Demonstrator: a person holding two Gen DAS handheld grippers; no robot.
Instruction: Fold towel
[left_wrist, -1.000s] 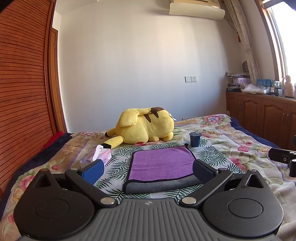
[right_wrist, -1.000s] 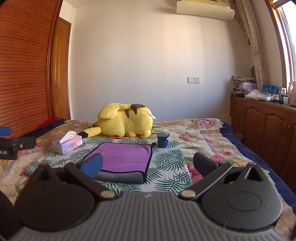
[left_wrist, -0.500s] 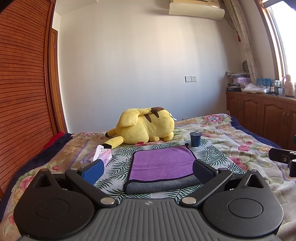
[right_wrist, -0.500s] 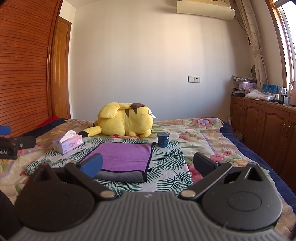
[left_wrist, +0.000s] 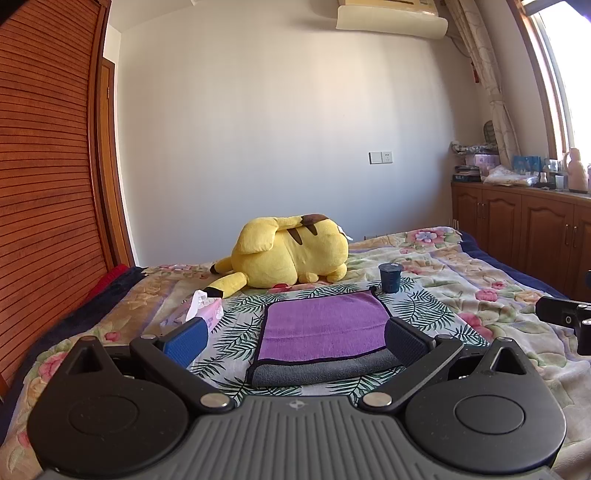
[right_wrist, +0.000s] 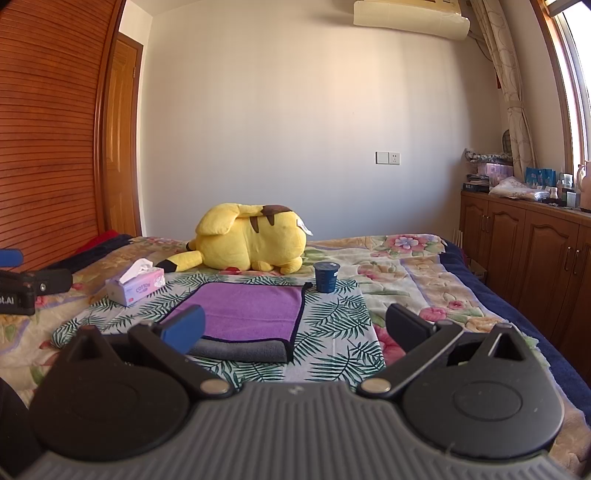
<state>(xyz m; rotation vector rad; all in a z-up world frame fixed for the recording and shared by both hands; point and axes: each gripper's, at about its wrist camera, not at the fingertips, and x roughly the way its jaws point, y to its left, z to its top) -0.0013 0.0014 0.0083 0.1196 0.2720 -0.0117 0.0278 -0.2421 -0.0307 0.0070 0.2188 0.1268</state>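
Note:
A purple towel with a grey underside (left_wrist: 325, 332) lies flat and folded on the palm-print cloth on the bed; it also shows in the right wrist view (right_wrist: 247, 314). Its grey folded edge faces me. My left gripper (left_wrist: 293, 338) is open and empty, held above the bed in front of the towel's near edge. My right gripper (right_wrist: 293, 326) is open and empty, near the towel's right front corner. Neither touches the towel.
A yellow plush toy (left_wrist: 288, 254) lies behind the towel. A dark blue cup (left_wrist: 389, 277) stands at the towel's far right corner. A pink tissue box (left_wrist: 203, 314) sits to the left. Wooden cabinets (right_wrist: 528, 251) line the right wall, a slatted wardrobe (left_wrist: 44, 184) the left.

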